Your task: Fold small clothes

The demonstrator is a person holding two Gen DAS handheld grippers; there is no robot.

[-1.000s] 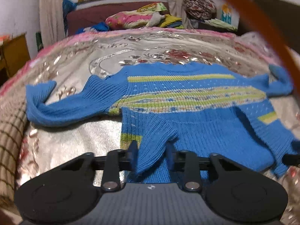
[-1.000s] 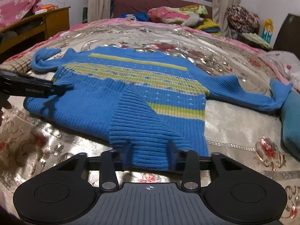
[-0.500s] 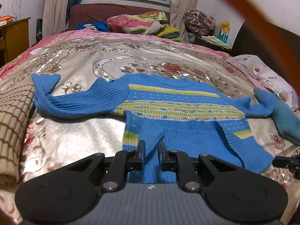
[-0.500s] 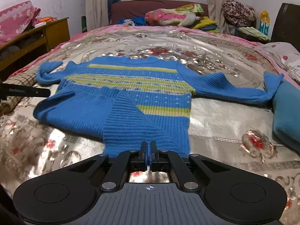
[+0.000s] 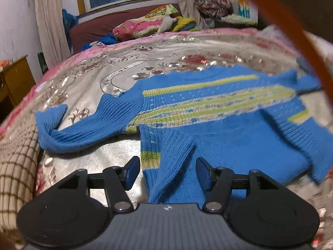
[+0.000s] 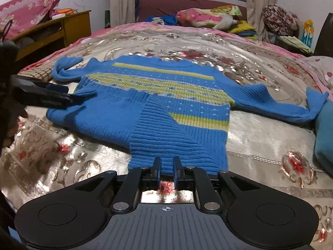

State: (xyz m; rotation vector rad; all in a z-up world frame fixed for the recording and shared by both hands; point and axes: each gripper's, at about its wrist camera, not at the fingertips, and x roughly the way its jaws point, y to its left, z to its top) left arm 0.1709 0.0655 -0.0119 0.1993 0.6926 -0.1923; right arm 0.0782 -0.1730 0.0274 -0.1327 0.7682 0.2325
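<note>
A wide bed covered in a shiny silver quilt with red flowers and a pink border [image 6: 208,48] fills both views. In the middle of it lies a small blue knitted sweater with yellow-green stripes across the chest [image 6: 166,95], neck toward the far window. Its lower part is folded up over the body, so the ribbed hem lies turned back near the front edge. Both sleeves are spread out flat: one ribbed blue sleeve [image 6: 276,100] reaches toward a teal cloth [image 6: 324,137] at the right edge of the right wrist view, and the other sleeve [image 5: 83,125] stretches toward a brown checked blanket [image 5: 16,162] at the bed's left side.

The left gripper [image 5: 166,173] hovers over the folded hem corner; its jaws are opening and stand well apart, with a ridge of blue knit between them but not pinched. The right gripper [image 6: 166,171] sits at the near edge of the ribbed hem; its jaws are narrow and opening, with a slim gap, and the hem lies just ahead of the tips, not clamped.

The task looks early: one bottom fold appears laid down, while the sleeves and the final folds appear undone.
</note>
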